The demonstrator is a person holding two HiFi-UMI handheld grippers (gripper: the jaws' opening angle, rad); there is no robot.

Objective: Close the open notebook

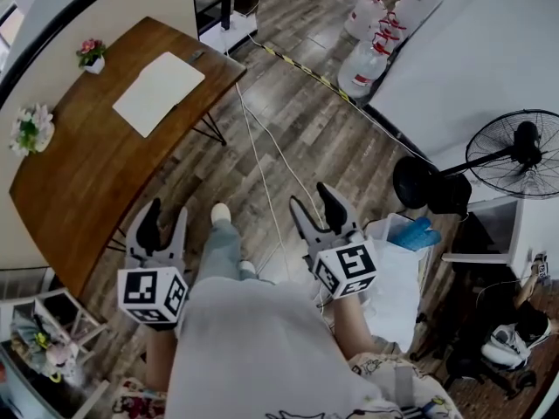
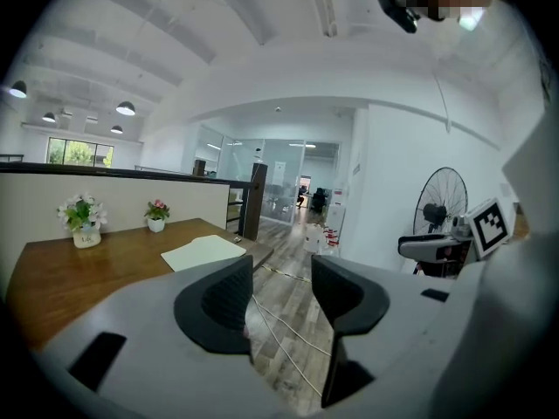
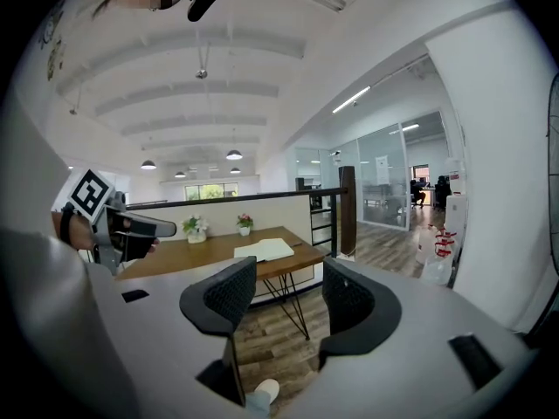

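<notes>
An open notebook (image 1: 159,92) with pale blank pages lies flat near the far end of a brown wooden table (image 1: 79,168); the same notebook (image 2: 203,251) shows in the left gripper view, and the notebook (image 3: 263,250) in the right gripper view. My left gripper (image 1: 159,223) is held over the floor beside the table's near end, well short of the notebook, its jaws open with nothing between them. My right gripper (image 1: 316,210) hangs further right above the floor, also open and empty.
Two small flower pots (image 1: 91,54) (image 1: 31,129) stand along the table's wall side. Cables (image 1: 262,173) run across the wood floor. Several water bottles (image 1: 367,55) stand at the back, and a standing fan (image 1: 511,151) and a white box (image 1: 397,278) at the right.
</notes>
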